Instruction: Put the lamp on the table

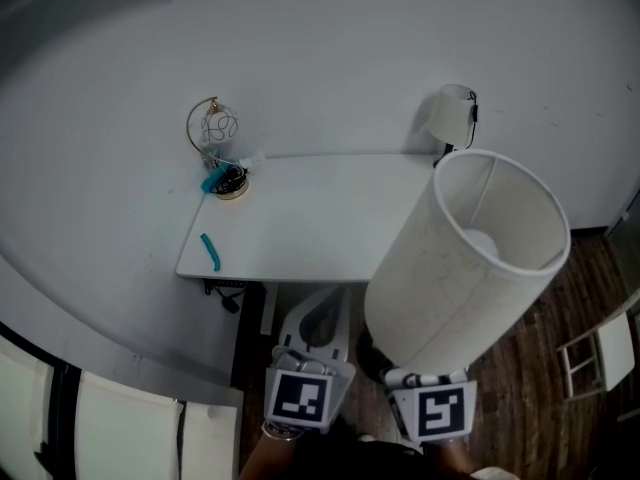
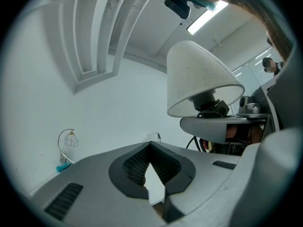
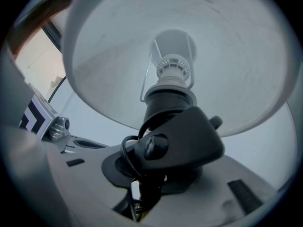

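Lamp: the lamp point(image 1: 465, 258) is up in the air, off the right front corner of the surface point(image 1: 320, 218) and not touching it. It leans, with the open top of its white drum shade tipped up and to the right, and the wooden floor point(image 1: 530, 388) lies below it.
Lamp from beneath: the right gripper view looks up into the shade. It shows a pale bulb, a dark socket, a black body with a round knob, and a black cord looping down beside it.
Right gripper: the right gripper point(image 3: 147, 183) has its fingers point(image 3: 111, 167) partly closed around the lamp's black lower part and carries it. The body and cord crowd the gap, so I can't quite tell which bit is actually pinched.
Left gripper: the left gripper point(image 2: 149, 145) sits low, just beside the right one. Its ribbed fingers point(image 2: 135, 167) are closed tip to tip with nothing between them, and it points towards the surface.
Surface: a white rectangular top pushed against a white wall point(image 1: 350, 58), most of it bare.
On the surface: a gold wire hoop ornament point(image 1: 213, 128) stands at the far left corner with something teal at its foot. A slim teal stick point(image 1: 210, 252) lies near the left edge, well apart from the lamp.
By the wall: a second small white shade point(image 1: 452, 113) sits at the far right corner, with a dark cord beside it.
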